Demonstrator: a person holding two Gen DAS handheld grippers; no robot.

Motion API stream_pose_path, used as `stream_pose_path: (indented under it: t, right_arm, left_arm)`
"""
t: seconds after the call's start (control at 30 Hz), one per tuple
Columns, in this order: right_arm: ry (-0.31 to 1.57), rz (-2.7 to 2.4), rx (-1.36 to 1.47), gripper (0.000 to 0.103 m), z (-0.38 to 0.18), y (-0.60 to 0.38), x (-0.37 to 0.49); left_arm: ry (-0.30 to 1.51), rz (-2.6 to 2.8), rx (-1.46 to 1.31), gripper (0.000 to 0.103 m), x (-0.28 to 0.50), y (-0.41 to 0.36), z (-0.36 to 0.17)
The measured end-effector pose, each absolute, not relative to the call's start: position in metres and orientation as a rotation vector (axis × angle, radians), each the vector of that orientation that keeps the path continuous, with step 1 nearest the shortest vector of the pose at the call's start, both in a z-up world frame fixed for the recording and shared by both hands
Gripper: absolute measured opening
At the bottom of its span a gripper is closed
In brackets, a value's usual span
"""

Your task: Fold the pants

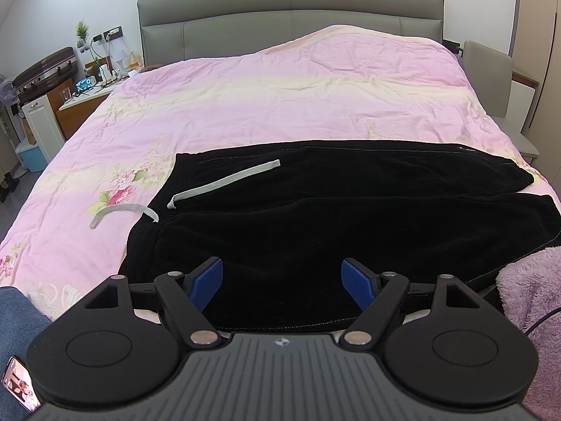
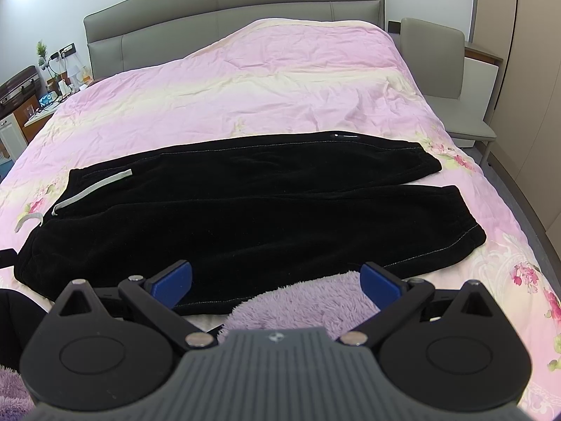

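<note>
- Left gripper point(image 1: 282, 282) spread wide, blue pads point(image 1: 207, 282) well apart, nothing between them; poised just above near edge of pants point(image 1: 315, 217), aimed level toward the headboard point(image 1: 291, 10).
- Right gripper point(image 2: 277, 282) also spread wide, holding nothing; fuzzy purple sleeve point(image 2: 298, 301) lying between its fingers, near hem of pants point(image 2: 245, 210) just beyond.
- Same purple sleeve point(image 1: 529, 291) at right edge of left view; strip of blue denim point(image 1: 17, 312) and a lit phone point(image 1: 19, 387) at lower left.
- Black pants flat on pink floral quilt point(image 1: 280, 94), laid crosswise: waistband to the left, both legs running right, side by side, narrow gap of quilt between the cuffs.
- Grey drawstring point(image 1: 224, 184): one end lying diagonally across the waist area, the other end point(image 1: 119, 212) curled off the waistband onto the quilt.
- Small light tag or logo near the far leg's upper edge point(image 2: 345, 136); too small to read.
- Beyond: grey padded headboard, cluttered nightstand point(image 1: 91, 94) far left, grey chair point(image 2: 455, 80) far right.
</note>
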State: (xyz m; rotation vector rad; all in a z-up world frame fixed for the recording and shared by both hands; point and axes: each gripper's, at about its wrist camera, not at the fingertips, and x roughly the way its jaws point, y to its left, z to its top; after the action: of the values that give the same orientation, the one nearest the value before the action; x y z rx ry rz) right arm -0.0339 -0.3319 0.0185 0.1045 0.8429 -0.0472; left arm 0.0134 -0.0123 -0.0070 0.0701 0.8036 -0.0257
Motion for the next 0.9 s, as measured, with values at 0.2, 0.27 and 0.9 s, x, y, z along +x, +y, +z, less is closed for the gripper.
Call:
stream_pose_path:
  t: [0.2,0.27,0.9]
  right_arm:
    - [0.845,-0.048,0.102,0.098,0.018,-0.332,-0.034]
    - [0.845,-0.047,0.102,0.098,0.018,-0.332,-0.034]
    - [0.837,-0.040,0.098,0.098,0.018,-0.337,-0.023]
  left_arm:
    - [0.803,-0.026,0.070,0.090,0.016,-0.015,-0.008]
    - [0.803,-0.025,0.069,0.090,0.017,-0.016,-0.009]
    - [0.814,-0.063,0.138,0.088,0.028,-0.017,-0.017]
